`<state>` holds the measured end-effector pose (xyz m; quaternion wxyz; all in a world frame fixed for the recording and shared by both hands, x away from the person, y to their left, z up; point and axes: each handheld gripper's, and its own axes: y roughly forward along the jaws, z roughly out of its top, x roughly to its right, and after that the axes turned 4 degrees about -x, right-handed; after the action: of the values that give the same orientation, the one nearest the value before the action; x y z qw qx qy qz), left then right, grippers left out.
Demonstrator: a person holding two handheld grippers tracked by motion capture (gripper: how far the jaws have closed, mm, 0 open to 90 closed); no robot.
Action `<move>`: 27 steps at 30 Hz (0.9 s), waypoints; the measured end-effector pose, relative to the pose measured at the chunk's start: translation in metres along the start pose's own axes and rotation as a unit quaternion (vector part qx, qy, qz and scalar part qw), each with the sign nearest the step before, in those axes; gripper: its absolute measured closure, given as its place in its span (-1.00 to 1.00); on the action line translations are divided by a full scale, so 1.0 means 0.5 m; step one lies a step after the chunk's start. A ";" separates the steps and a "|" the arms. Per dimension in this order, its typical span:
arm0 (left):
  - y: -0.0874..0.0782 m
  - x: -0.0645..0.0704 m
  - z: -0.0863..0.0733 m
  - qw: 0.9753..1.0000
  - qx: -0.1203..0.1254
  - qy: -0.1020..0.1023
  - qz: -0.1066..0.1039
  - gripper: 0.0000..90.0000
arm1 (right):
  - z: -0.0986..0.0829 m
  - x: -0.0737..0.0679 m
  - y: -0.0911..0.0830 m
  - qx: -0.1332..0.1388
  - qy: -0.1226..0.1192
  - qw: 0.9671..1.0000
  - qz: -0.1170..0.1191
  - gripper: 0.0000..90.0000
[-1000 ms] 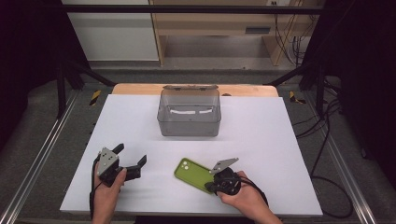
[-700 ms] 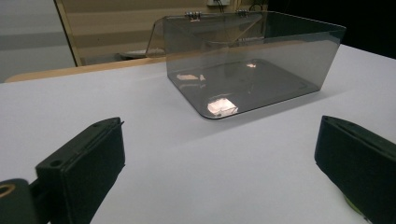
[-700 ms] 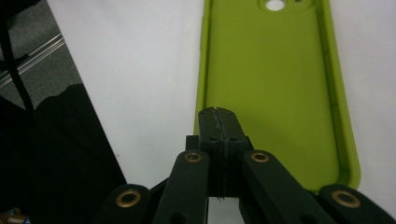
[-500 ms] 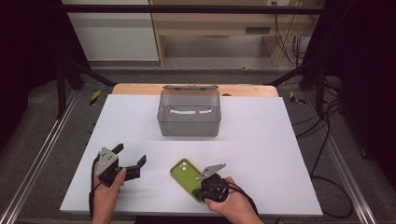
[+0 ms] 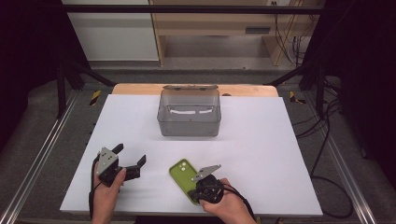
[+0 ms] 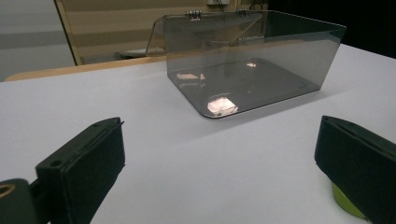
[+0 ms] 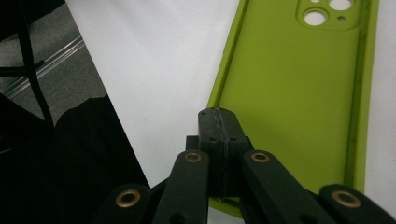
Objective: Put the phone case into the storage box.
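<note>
Phone case (image 5: 182,176) dragged nearer, right gripper (image 5: 196,192) clamped.

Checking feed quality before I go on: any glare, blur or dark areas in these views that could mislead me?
High view: even light on the white table, surroundings dark, picture slightly soft. Left gripper view: bright glare patches on the floor of the clear box, and the near jaws are soft. Right gripper view: the green phone case is well lit and fairly sharp, while the lower left corner is deep black.

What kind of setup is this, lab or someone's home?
Most likely a lab data-collection bench: a white table inside a black metal frame, loose cables on the floor, and hand-held grippers working a green phone case near a clear box.
</note>
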<state>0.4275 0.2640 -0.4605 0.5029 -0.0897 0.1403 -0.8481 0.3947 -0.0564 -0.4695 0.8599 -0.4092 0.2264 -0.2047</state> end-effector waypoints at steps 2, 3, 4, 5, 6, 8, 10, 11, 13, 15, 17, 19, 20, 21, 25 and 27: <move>0.000 0.000 0.000 1.000 0.000 0.000 0.000 -0.97 | 0.001 -0.002 0.001 0.000 0.000 1.000 0.002 1.00; 0.000 0.000 0.000 1.000 0.000 0.000 0.000 -0.97 | 0.001 -0.003 0.002 0.000 0.000 1.000 0.002 1.00; 0.000 0.000 0.000 1.000 0.000 0.000 0.000 -0.97 | 0.001 -0.003 0.002 0.000 0.000 1.000 0.002 1.00; 0.000 -0.001 0.000 1.000 -0.001 0.001 0.000 -0.97 | 0.001 -0.003 0.001 0.001 -0.002 1.000 -0.005 0.98; -0.001 -0.001 0.000 1.000 -0.001 0.000 0.000 -0.97 | 0.001 -0.003 0.001 0.002 -0.002 1.000 -0.009 0.92; -0.001 -0.001 0.000 1.000 -0.001 0.000 0.001 -0.97 | 0.000 -0.003 -0.002 0.005 0.000 1.000 -0.013 0.83; -0.001 -0.001 0.000 1.000 -0.001 -0.001 0.001 -0.97 | -0.001 -0.004 -0.015 0.027 0.010 0.999 -0.036 0.56; -0.001 -0.001 0.000 1.000 -0.001 -0.001 0.001 -0.97 | -0.001 -0.004 -0.015 0.027 0.010 0.999 -0.036 0.56; -0.001 -0.001 0.000 1.000 -0.001 -0.001 0.001 -0.97 | -0.001 -0.012 -0.027 0.042 0.015 0.997 -0.061 0.22; 0.000 0.001 0.000 1.000 -0.001 0.000 0.000 -0.97 | -0.002 -0.018 -0.031 0.049 0.012 0.997 -0.065 0.01; 0.001 0.001 0.000 1.000 -0.001 0.001 -0.001 -0.97 | -0.003 -0.026 -0.031 0.047 0.010 0.996 -0.070 -0.17; 0.001 0.002 0.000 1.000 -0.002 0.000 -0.001 -0.97 | -0.003 -0.036 -0.028 0.045 0.006 0.995 -0.084 -0.37; 0.001 0.001 0.000 1.000 -0.003 0.001 -0.002 -0.97 | -0.003 -0.036 -0.028 0.045 0.006 0.995 -0.084 -0.37; 0.001 0.002 0.000 1.000 -0.003 0.000 -0.002 -0.97 | -0.003 -0.044 -0.023 0.038 0.002 0.995 -0.089 -0.52; 0.001 0.003 -0.001 1.000 -0.003 -0.001 -0.003 -0.97 | -0.002 -0.058 -0.013 0.029 -0.010 0.995 -0.091 -0.46; 0.001 0.003 0.000 1.000 -0.003 -0.001 -0.004 -0.97 | -0.003 -0.067 -0.009 0.024 -0.022 0.995 -0.093 -0.26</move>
<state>0.4269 0.2624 -0.4608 0.4997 -0.0928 0.1414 -0.8496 0.3658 -0.0420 -0.4595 0.8517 -0.4117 0.1637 -0.2799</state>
